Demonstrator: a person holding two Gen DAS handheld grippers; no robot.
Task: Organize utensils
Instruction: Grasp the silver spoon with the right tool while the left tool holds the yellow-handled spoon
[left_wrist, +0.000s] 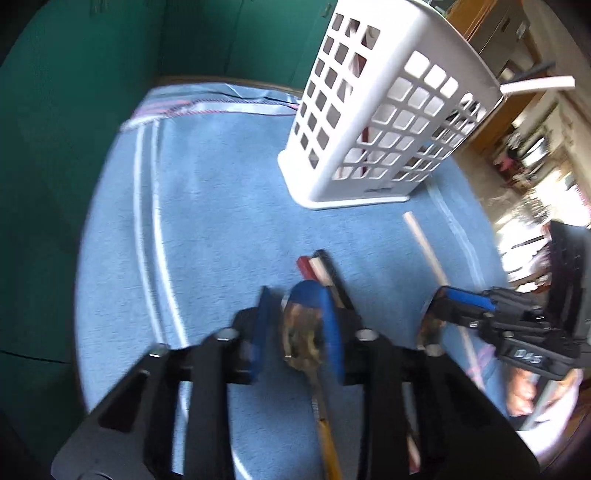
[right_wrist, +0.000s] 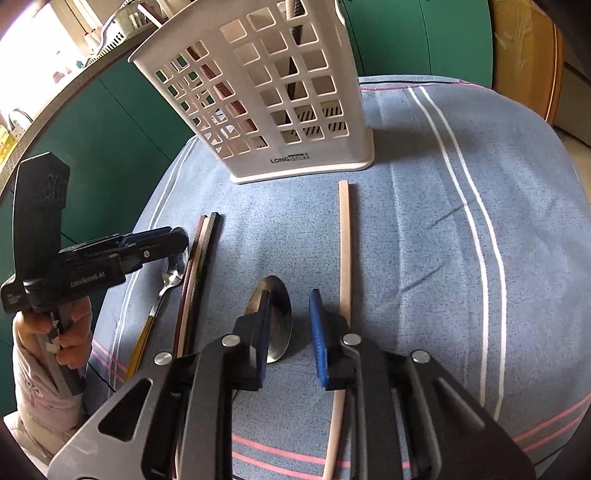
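A small spoon with a yellow handle (left_wrist: 304, 332) lies on the blue cloth (left_wrist: 207, 221). Its bowl sits between the blue pads of my left gripper (left_wrist: 295, 321), which is open with a gap on the left side. My right gripper (right_wrist: 291, 328) is open low over a larger steel spoon (right_wrist: 275, 314), whose bowl shows beside the left finger. A cream chopstick (right_wrist: 345, 240) lies just right of that gripper. Dark and red chopsticks (right_wrist: 201, 277) lie between the two spoons. The white slotted caddy (right_wrist: 280, 92) stands upright beyond them with utensils inside.
Green cabinet doors (right_wrist: 110, 147) close off the far side of the cloth-covered table. A person's hand (right_wrist: 70, 332) holds the left gripper's handle at the table's left edge. Bare cloth (right_wrist: 461, 240) stretches to the right of the cream chopstick.
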